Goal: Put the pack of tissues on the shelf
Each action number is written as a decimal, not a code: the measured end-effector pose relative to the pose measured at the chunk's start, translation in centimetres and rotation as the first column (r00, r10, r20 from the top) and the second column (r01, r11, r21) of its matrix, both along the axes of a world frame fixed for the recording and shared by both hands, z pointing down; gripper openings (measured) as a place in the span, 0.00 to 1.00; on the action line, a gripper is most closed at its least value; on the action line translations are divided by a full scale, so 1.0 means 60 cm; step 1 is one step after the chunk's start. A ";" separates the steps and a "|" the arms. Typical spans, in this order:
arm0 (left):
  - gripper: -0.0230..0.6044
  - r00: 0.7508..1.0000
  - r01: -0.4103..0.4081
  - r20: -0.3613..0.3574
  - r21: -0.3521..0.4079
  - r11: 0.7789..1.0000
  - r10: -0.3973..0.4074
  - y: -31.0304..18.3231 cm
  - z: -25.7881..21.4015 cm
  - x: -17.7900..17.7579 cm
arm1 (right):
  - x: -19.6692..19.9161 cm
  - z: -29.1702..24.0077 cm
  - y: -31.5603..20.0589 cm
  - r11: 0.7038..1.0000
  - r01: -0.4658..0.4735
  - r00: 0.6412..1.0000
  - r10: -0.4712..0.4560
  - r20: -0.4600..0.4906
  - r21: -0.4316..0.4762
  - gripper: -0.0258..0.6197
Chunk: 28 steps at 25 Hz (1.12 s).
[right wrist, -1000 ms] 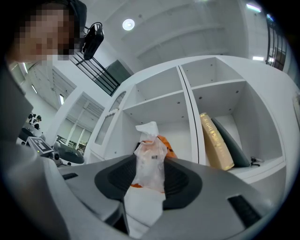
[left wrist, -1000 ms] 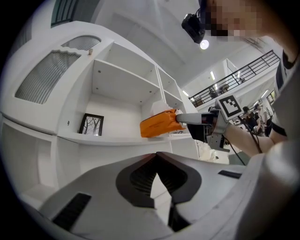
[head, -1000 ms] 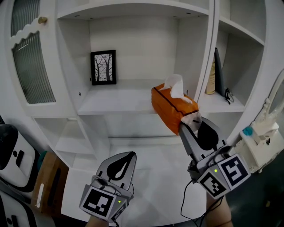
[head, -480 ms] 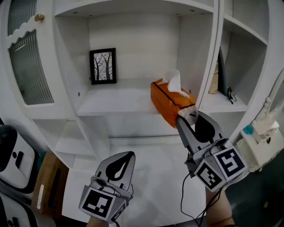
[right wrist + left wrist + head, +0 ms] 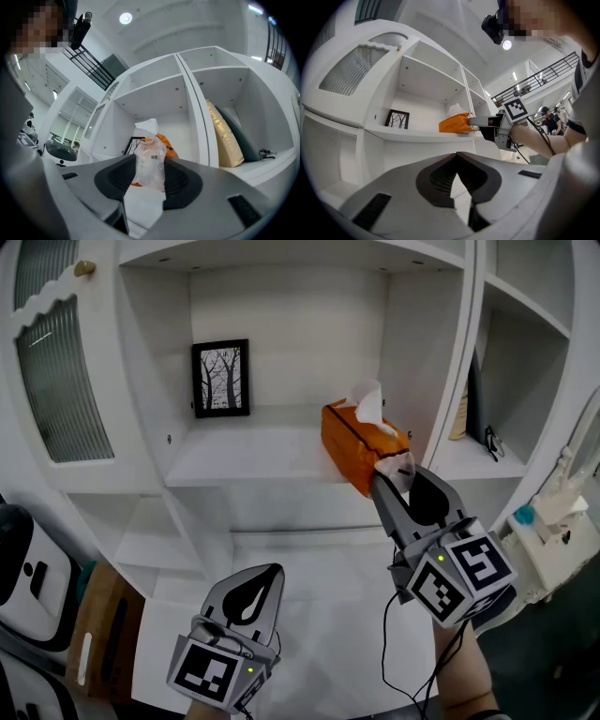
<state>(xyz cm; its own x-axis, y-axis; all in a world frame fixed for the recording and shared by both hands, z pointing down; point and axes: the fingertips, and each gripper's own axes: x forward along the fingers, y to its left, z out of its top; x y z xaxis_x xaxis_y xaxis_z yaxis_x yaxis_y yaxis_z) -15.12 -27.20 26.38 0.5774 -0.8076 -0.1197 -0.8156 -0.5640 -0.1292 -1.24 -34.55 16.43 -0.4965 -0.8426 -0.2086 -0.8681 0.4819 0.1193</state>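
The orange pack of tissues (image 5: 359, 441) lies at the right front of the middle shelf (image 5: 244, 457), a white tissue sticking out of its top. Its near end overhangs the shelf edge. My right gripper (image 5: 395, 473) is shut on the crumpled clear plastic end of the pack (image 5: 151, 151), which fills the gap between the jaws. The left gripper view shows the pack (image 5: 454, 124) on the shelf with the right gripper at its end. My left gripper (image 5: 264, 574) hangs low in front of the cabinet, shut and holding nothing.
A framed tree picture (image 5: 221, 379) leans on the back wall of the same shelf. Books (image 5: 465, 397) stand in the compartment to the right, behind a white divider (image 5: 461, 343). A ribbed glass door (image 5: 56, 381) is at the left. A white counter (image 5: 319, 615) lies below.
My right gripper has risen and pushed forward with the pack, which now sits slightly further onto the shelf. The left gripper has stayed in place.
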 end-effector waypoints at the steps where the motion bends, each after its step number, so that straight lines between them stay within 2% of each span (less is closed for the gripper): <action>1: 0.07 1.000 0.000 -0.001 0.000 1.000 0.000 -0.001 0.001 -0.002 | -0.001 0.000 -0.004 1.000 -0.002 1.000 0.002 -0.001 -0.002 0.32; 3: 0.07 1.000 -0.002 0.005 -0.024 1.000 0.002 -0.003 0.006 -0.004 | -0.004 0.000 -0.012 1.000 -0.009 1.000 0.009 -0.006 -0.004 0.33; 8: 0.07 1.000 -0.014 0.016 0.011 1.000 0.014 -0.019 0.002 -0.007 | -0.010 0.003 -0.031 1.000 -0.020 1.000 0.020 -0.005 -0.015 0.33; 12: 0.07 0.999 -0.034 0.028 -0.072 0.997 0.036 -0.027 0.014 0.003 | -0.013 0.004 -0.041 1.000 -0.025 1.000 0.024 -0.008 -0.020 0.33; 14: 0.07 0.999 -0.045 0.024 -0.061 0.997 0.047 -0.032 0.012 0.008 | -0.014 0.004 -0.046 0.999 -0.027 1.000 0.027 -0.011 -0.021 0.33; 18: 0.07 0.997 -0.072 0.006 0.007 0.997 0.072 -0.048 0.005 0.017 | -0.017 0.005 -0.057 0.999 -0.028 1.000 0.028 -0.009 -0.023 0.33; 28: 0.07 0.982 -0.188 -0.013 -0.007 0.982 0.188 -0.080 0.013 0.076 | -0.017 0.002 -0.075 0.999 -0.019 1.000 0.020 0.018 -0.036 0.34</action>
<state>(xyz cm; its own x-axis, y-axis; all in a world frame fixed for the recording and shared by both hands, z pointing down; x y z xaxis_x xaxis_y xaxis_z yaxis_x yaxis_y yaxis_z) -10.55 -31.98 27.13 0.7179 -0.6854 -0.1218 -0.6961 -0.7086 -0.1151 -2.27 -39.04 16.58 -0.4761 -0.8592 -0.1876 -0.8793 0.4684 0.0861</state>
